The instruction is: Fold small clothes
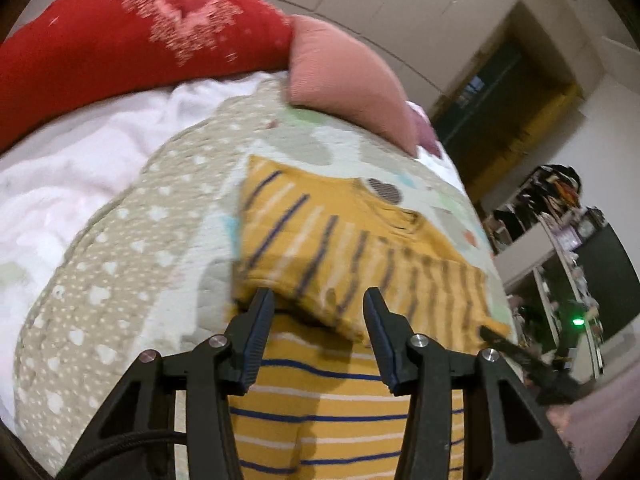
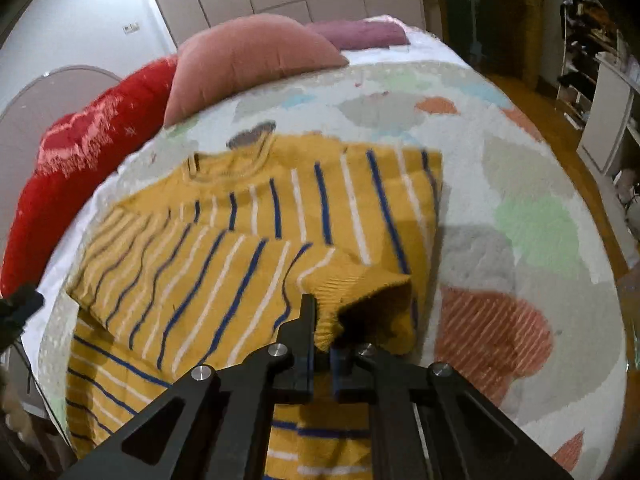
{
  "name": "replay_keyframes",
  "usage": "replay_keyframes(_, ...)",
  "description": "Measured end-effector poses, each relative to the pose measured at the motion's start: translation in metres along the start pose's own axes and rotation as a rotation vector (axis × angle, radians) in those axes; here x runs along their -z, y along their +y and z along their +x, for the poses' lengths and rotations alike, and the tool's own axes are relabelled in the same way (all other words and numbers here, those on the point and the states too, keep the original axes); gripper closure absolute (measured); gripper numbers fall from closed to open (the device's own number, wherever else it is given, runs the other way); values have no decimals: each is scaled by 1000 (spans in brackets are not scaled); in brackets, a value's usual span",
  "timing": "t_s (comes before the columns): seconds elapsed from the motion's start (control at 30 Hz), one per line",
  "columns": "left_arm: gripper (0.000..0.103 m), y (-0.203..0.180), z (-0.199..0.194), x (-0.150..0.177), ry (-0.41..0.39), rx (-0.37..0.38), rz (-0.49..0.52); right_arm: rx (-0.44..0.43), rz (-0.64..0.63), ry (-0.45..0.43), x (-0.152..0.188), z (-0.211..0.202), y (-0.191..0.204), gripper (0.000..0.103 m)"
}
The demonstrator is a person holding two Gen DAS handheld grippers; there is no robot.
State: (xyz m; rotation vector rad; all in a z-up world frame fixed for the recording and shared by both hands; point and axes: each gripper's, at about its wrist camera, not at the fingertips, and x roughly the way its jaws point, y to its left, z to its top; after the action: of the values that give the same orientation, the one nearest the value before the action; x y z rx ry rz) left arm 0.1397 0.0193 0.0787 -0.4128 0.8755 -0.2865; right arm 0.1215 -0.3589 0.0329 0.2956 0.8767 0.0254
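Right gripper (image 2: 322,334) is pinched tight on the ribbed cuff (image 2: 340,300) of the yellow striped sweater (image 2: 248,216), with that sleeve pulled across the sweater's body. Left gripper (image 1: 320,308) has its jaws spread wide with nothing between them, hovering right over the sweater's folded edge. The sweater lies flat on a quilt (image 2: 520,184) with pastel cloud shapes. A pink pillow (image 2: 248,60) and red pillow (image 2: 80,152) sit behind it, at the quilt's far edge.

Mustard striped sweater (image 2: 248,216) lies flat on bed, sleeve folded across.
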Motion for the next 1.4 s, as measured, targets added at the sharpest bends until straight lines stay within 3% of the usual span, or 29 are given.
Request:
replay_keyframes(0.23, 58, 9, 53, -17, 65, -21, -23, 76, 24, -134, -31, -15, -12, 97)
replay_keyframes(0.3, 58, 7, 74, -21, 95, -119, -2, 156, 0, -122, -32, 0, -15, 96)
replay_keyframes(0.33, 67, 7, 85, -20, 120, -215, 16, 177, -5, -94, -29, 9, -18, 89)
replay_keyframes(0.37, 77, 8, 90, -19, 131, -248, 20, 187, -3, -62, -26, 17, -22, 83)
replay_keyframes(0.4, 77, 13, 93, -17, 143, -267, 11, 199, 11, -32, -20, 24, -30, 71)
replay_keyframes(0.5, 77, 25, 77, -14, 112, -240, -6, 198, 106, -65, -5, 10, -51, 44)
replay_keyframes(0.53, 77, 27, 70, -14, 102, -224, -1, 188, 148, -79, 0, 0, -58, 42)
replay_keyframes(0.67, 75, 39, 33, -3, 80, -169, -4, 91, 238, -86, 27, -33, -72, 42)
replay_keyframes(0.87, 71, 58, 21, 50, 201, 4, -103, -187, 399, 38, 101, -44, -76, 42)
replay_keyframes(1.07, 70, 74, -4, 99, 193, 137, -203, -436, 547, 43, 152, -55, -79, 44)
replay_keyframes(1.17, 70, 77, -17, 121, 194, 177, -209, -469, 535, 64, 170, -63, -74, 53)
replay_keyframes(1.3, 70, 73, -41, 149, 168, 194, -168, -511, 520, 80, 199, -76, -63, 53)
replay_keyframes(1.4, 62, 69, -54, 170, 155, 215, -137, -539, 538, 83, 220, -85, -58, 53)
